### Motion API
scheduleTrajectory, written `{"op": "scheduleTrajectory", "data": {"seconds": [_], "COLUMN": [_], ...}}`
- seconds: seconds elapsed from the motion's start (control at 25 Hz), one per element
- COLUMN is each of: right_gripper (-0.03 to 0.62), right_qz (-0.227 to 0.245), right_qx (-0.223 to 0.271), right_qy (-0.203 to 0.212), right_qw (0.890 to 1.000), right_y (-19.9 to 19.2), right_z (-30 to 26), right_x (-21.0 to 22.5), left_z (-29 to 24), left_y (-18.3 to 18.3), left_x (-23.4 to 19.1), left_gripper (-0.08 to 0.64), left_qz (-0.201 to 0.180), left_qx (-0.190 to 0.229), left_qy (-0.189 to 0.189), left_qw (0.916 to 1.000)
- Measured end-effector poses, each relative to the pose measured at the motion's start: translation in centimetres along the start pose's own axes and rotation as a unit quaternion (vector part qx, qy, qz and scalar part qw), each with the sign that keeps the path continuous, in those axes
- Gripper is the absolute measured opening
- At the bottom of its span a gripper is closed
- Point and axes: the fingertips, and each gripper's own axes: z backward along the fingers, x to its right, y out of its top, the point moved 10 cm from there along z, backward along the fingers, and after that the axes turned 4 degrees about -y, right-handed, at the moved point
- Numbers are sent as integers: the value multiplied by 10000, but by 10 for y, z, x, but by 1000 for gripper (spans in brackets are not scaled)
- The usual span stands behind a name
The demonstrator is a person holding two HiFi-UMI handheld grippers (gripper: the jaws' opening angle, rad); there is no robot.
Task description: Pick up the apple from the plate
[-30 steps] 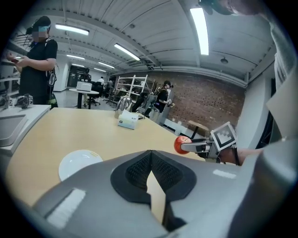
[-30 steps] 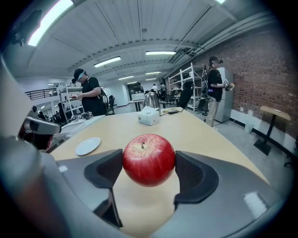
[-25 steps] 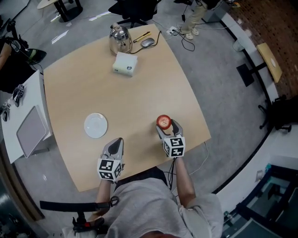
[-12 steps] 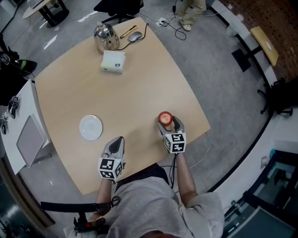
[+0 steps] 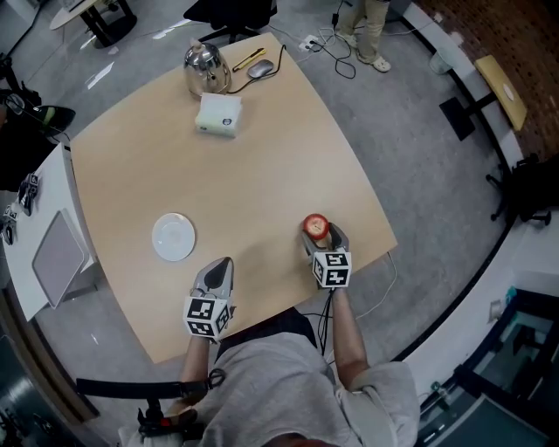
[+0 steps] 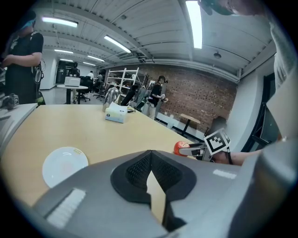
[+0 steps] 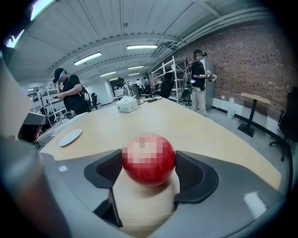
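A red apple (image 5: 315, 226) sits between the jaws of my right gripper (image 5: 319, 234), near the table's right front edge. In the right gripper view the apple (image 7: 149, 159) fills the gap, and both pads (image 7: 192, 175) press its sides. The white plate (image 5: 174, 237) lies bare on the wooden table (image 5: 262, 166), to the left of the apple and apart from it. My left gripper (image 5: 218, 269) rests shut and holds nothing, just right of the plate by the front edge. In the left gripper view the plate (image 6: 65, 165) lies at left and the apple (image 6: 180, 148) at right.
At the table's far end stand a metal kettle (image 5: 206, 68), a white box (image 5: 219, 114) and a mouse (image 5: 259, 68) with its cable. A side table with a grey tablet (image 5: 59, 256) adjoins the left edge. A person's legs (image 5: 371, 26) stand beyond the far corner.
My right gripper with the apple has drifted slightly right, away from the plate. The left gripper has stayed where it was.
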Motion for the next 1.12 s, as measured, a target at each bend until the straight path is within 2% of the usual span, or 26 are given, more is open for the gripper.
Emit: {"op": "scheduleTrajectory", "data": {"seconds": [0.6,1.12], "right_gripper": [359,357], "right_qz": [-59,63], "right_qx": [201,515], "right_qy": [10,48], "right_qw": [9998,9986], "right_y": [-2,17], "right_z": [3,16], "right_x": [1,-7], "left_z": [4,11], "left_y": [-2,-4], "left_x": [8,7], "left_gripper": [20,20], "left_qz": [-13,-42], "left_qx": [43,194], "left_qy": [44,75], "left_qw": [10000,9998]}}
